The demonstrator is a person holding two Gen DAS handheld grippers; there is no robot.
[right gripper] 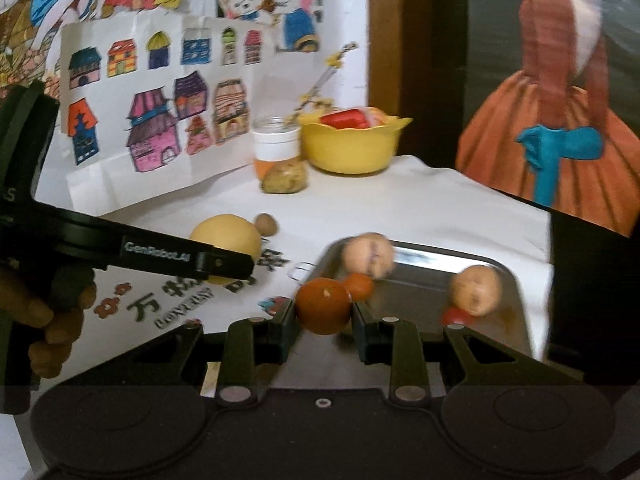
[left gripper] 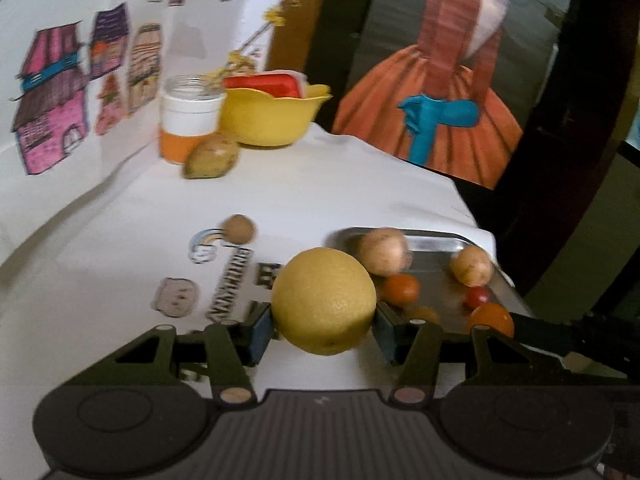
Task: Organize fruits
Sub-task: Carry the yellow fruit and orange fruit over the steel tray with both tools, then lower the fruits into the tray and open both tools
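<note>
My left gripper (left gripper: 324, 332) is shut on a large yellow citrus fruit (left gripper: 324, 300), held above the white cloth just left of the metal tray (left gripper: 432, 244). My right gripper (right gripper: 325, 322) is shut on an orange (right gripper: 323, 306) over the tray's (right gripper: 424, 264) near left corner. The tray holds two tan round fruits (left gripper: 384, 252) (left gripper: 472, 266), a small orange (left gripper: 400, 288) and a small red fruit (left gripper: 476, 297). In the right wrist view the left gripper (right gripper: 224, 264) with the yellow fruit (right gripper: 226, 240) shows at left. The held orange (left gripper: 492, 318) also shows in the left wrist view.
A small brown round fruit (left gripper: 239, 229) lies on the printed cloth. At the back stand a yellow bowl (left gripper: 276, 120), a jar (left gripper: 190, 120) and a greenish-brown fruit (left gripper: 212, 156). Drawings cover the left wall. The table edge drops off behind the tray. A hand (right gripper: 52, 312) grips the left gripper.
</note>
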